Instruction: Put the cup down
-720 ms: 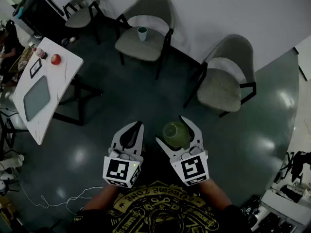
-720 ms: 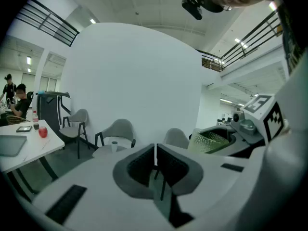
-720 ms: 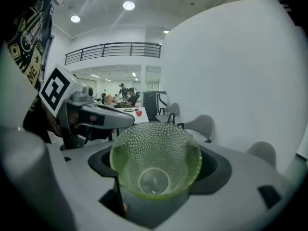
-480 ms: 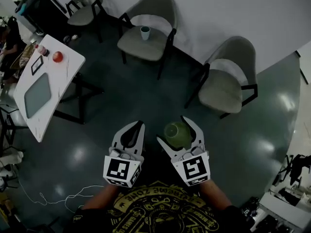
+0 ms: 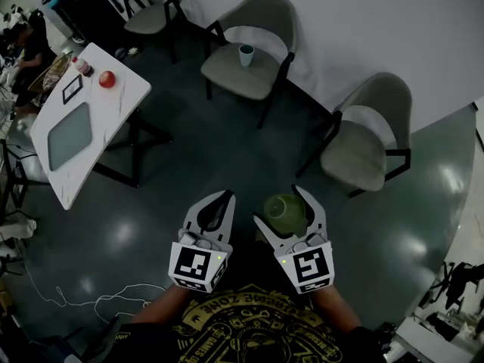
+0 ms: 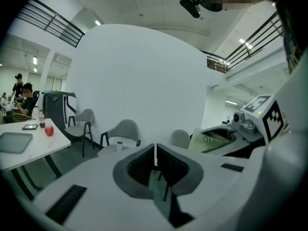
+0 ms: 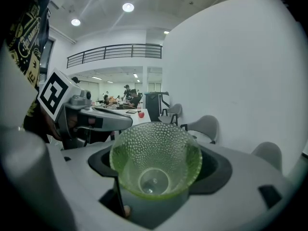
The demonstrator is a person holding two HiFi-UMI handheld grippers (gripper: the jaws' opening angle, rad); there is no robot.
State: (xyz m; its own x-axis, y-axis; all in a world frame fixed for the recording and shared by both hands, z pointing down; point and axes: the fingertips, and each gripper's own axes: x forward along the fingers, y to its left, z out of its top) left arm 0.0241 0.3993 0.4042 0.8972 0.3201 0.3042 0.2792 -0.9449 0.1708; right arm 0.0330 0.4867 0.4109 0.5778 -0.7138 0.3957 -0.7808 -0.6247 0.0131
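We hold the green dimpled cup [image 5: 285, 212] up in the air, clamped between the two wide-set jaws of our right tongs [image 5: 281, 207], above the dark shiny floor [image 5: 189, 165]. In the right gripper view we look straight into its mouth and see the round base at the bottom, with a jaw hugging each side. Just beside it, a little apart, our left tongs [image 5: 225, 197] are closed, the jaws meeting with nothing between them.

Farther ahead, by the white wall, a grey chair [image 5: 265, 17] has a small white cup [image 5: 246, 54] upright on its seat. A second chair [image 5: 363, 138] stands to the right of it, and a third chair [image 5: 151, 6] to the left. At the left stands a white desk [image 5: 113, 104] carrying a red round thing [image 5: 107, 79] and a grey pad [image 5: 69, 134].
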